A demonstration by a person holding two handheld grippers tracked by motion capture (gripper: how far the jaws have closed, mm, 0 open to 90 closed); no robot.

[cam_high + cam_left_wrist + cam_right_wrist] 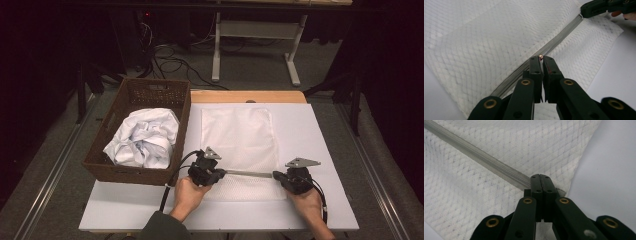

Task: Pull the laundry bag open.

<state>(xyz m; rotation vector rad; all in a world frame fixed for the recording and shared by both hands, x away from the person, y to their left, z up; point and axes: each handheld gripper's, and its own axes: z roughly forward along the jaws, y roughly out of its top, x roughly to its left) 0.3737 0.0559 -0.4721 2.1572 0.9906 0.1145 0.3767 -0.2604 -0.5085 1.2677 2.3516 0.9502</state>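
Observation:
A white mesh bag point(239, 135) lies flat on the white table point(325, 130). A grey zipper point(248, 173) runs across its near end. My left gripper point(222, 172) is shut at the zipper's left part. In the left gripper view its jaws point(540, 58) pinch a small metal zipper pull on the zipper point(564, 35). My right gripper point(277, 175) is shut on the zipper's right end. In the right gripper view its jaws point(540, 176) clamp the zipper point(474, 155) at the bag's corner. The right gripper point(584, 11) also appears far up the zipper in the left gripper view.
A brown wicker basket point(150, 95) stands at the table's left side, holding a crumpled white cloth point(145, 137). Bare table surface point(611, 170) lies right of the bag. Beyond the table are a floor with cables and a white desk frame point(255, 30).

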